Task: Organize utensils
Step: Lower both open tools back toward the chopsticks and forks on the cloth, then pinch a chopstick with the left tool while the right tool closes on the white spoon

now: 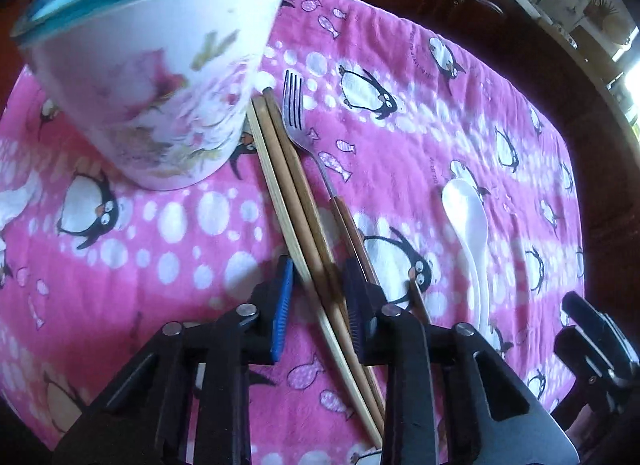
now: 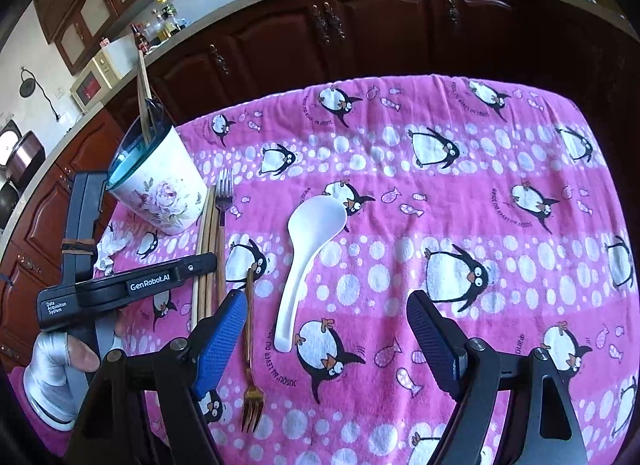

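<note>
A white flowered cup (image 1: 160, 85) with a teal rim stands at the left of the pink cloth, with chopsticks (image 2: 142, 97) upright in it. Beside it a bundle of wooden chopsticks (image 1: 280, 169) lies flat. My left gripper (image 1: 318, 277) is down on the cloth, its pads against both sides of that bundle. A steel fork (image 1: 296, 113) with a wooden handle lies just right of the bundle, outside the fingers. My right gripper (image 2: 326, 299) hovers open above the cloth. A white spoon (image 2: 316, 221) lies ahead of it and a gold fork (image 2: 251, 345) lies by its left finger.
The pink penguin cloth (image 2: 480, 193) covers the table. A crumpled tissue (image 2: 114, 243) lies left of the cup. Dark wooden cabinets (image 2: 360, 33) and a counter stand beyond the far edge. A person's hand (image 2: 80, 357) holds the left gripper's body (image 2: 132, 285).
</note>
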### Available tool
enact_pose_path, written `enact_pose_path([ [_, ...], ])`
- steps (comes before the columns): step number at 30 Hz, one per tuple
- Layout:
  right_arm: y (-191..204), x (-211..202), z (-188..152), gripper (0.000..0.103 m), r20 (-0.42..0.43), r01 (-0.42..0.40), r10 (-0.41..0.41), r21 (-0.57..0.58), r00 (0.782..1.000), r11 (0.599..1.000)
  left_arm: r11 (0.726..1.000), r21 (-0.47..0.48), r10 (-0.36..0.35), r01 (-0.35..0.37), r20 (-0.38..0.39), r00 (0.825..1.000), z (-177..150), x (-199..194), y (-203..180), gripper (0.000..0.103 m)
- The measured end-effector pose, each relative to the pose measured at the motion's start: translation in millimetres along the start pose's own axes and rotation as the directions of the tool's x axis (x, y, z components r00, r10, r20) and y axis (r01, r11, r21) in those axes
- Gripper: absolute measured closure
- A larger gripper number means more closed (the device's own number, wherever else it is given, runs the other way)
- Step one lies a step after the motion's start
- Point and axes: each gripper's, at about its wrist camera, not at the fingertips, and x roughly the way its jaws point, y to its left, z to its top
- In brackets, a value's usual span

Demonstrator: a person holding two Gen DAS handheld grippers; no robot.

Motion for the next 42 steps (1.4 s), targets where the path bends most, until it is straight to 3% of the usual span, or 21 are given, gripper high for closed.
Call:
enact_pose_path([
  [2,2.0,3.7,1.5,0.023,-0.006,-0.004,0.004,-0.001,1.000,1.000,1.000,0.003,-0.012,0.012,0.008,1.000,-1.4,-1.1,1.9,0.082],
  [4,4.4,5.0,2.8,0.039,-0.003,-0.018,0.018,-0.004,1.000,1.000,0.999,-0.011,-0.036,0.036,0.008,0.999,-3.3,-5.4,7.3,0.086],
  [7,6.1,9.5,3.9,0.053,-0.020,-0.035,0.035,-0.002,0.999,0.999,0.998,-0.028,-0.059,0.059,0.003,0.998,-11.2,-17.0,17.3,0.091],
  [18,20.4,11.8,-8.9,0.053,-0.057,-0.082,0.081,-0.019,0.995,0.996,0.991,0.037,-0.126,0.130,-0.082,0.989,-79.5,-54.1,39.2,0.093],
  [21,19.4,13.0,-12.5,0.052,-0.066,-0.082,0.081,-0.011,0.995,0.997,0.991,0.056,-0.120,0.124,-0.065,0.991,-86.0,-62.6,42.1,0.090],
  [26,14.4,14.7,-14.4,0.052,-0.080,-0.081,0.081,0.012,0.993,0.997,0.990,0.064,-0.122,0.123,-0.015,0.992,-72.4,-72.1,42.5,0.080],
  [30,14.7,14.8,-12.7,0.052,-0.078,-0.059,0.058,-0.009,0.995,0.998,0.993,0.065,-0.095,0.094,0.004,0.995,-54.0,-66.0,44.3,0.080],
  [42,18.7,31.2,6.0,0.056,-0.083,-0.019,0.013,-0.072,0.996,0.997,0.988,0.157,0.000,0.009,-0.058,0.998,-20.4,-23.5,27.5,0.083],
])
